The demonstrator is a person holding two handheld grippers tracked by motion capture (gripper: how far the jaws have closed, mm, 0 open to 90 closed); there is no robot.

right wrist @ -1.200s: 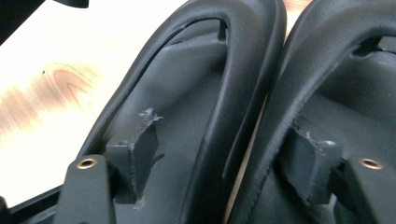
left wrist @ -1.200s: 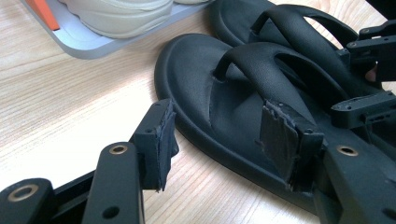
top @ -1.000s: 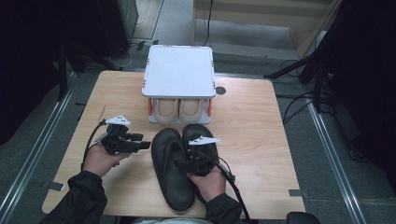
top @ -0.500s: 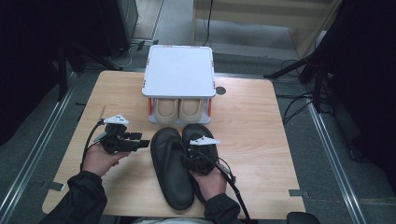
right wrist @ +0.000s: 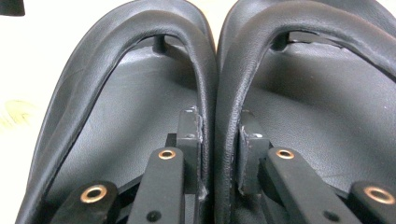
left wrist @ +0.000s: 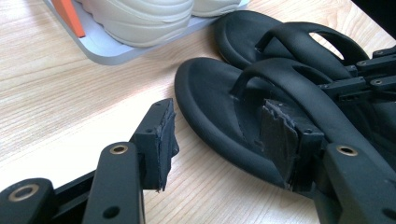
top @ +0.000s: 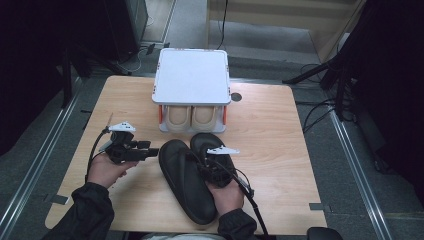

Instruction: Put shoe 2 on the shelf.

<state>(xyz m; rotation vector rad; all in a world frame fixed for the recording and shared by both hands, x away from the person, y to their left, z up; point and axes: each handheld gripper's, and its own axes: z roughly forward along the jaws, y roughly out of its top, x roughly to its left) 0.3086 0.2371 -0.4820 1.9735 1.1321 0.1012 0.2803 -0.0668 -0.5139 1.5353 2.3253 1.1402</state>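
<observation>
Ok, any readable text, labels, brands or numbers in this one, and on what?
None can be read.
Black sandals: plain straps and footbeds, no brand mark showing.
White rack lid: blank.
Beige shoes in the rack: no marking legible.
Table: bare wood grain, no sign or label.

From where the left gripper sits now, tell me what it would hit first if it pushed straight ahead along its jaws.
Most likely the nearer black sandal. The left gripper points at the sandal's front edge, with bare table under its open jaws. The second sandal lies just beyond. Depth is hard to judge, so contact may come sooner than it looks.
</observation>
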